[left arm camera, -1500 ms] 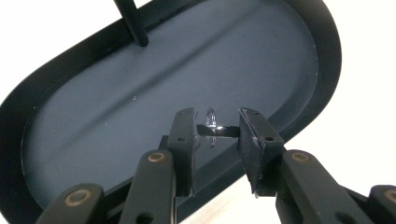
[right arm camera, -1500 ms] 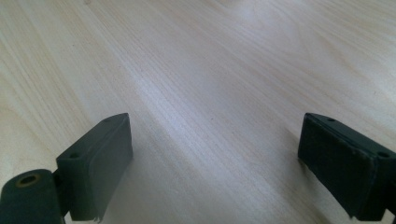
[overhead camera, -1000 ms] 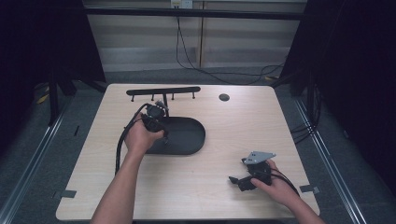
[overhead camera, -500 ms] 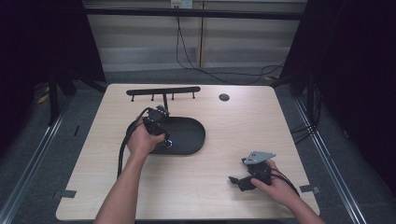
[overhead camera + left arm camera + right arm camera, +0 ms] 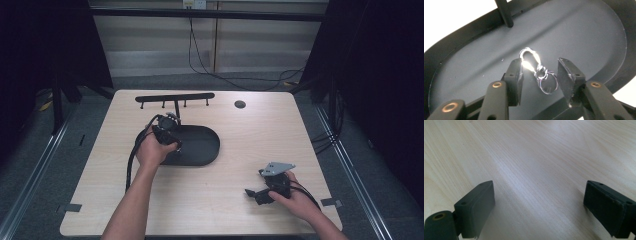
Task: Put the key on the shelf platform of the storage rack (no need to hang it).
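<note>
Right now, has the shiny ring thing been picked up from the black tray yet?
Not yet. The left gripper is down over the black tray, jaws open on either side of the shiny ring piece, which lies on the tray. Closing and lifting are left. The right gripper waits open over the wooden table.

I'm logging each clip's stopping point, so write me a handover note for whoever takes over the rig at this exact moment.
Left gripper: open, low over the black oval tray, jaws either side of a small shiny metal clasp with rings lying on the tray floor; nothing gripped.
Right gripper: open, holding nothing, just above bare table near the front right corner.
The tray's upright post rises behind the clasp; in the high view it carries a bar with pegs.
Done: left jaws lined up on the clasp.
Left: close on it and lift; probably hang it on a peg.
</note>
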The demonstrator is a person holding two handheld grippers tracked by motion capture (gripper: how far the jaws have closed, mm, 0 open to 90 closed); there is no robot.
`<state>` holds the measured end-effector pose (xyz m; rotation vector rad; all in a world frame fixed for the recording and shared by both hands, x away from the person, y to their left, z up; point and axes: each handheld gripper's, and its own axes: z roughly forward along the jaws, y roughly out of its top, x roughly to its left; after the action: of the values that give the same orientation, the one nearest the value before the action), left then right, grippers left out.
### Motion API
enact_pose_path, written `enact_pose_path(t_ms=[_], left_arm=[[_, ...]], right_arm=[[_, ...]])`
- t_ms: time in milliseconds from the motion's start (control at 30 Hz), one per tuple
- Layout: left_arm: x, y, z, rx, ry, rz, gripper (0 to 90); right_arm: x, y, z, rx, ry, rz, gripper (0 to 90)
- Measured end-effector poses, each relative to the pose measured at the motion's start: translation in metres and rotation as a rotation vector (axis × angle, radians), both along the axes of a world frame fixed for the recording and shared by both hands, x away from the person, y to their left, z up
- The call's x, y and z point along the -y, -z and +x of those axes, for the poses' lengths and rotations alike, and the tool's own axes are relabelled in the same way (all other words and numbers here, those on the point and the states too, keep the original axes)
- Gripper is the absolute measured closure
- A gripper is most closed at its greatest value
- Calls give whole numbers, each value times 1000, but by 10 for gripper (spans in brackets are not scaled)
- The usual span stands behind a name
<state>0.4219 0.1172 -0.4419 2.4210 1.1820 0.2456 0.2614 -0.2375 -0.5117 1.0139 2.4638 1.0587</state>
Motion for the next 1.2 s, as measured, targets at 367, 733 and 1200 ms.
enact_pose_path(t_ms=[367,733,1200], left_arm=[[-7,-4,-6,-11,-7,-42,495],[-15,-17,-12,-40,-28,-74,439],[-18,-23,-17,-57,-10,-88,373]], right_arm=[[0,0,0,0,0,0,95],[0,0,0,0,0,0,95],[0,0,0,0,0,0,95]])
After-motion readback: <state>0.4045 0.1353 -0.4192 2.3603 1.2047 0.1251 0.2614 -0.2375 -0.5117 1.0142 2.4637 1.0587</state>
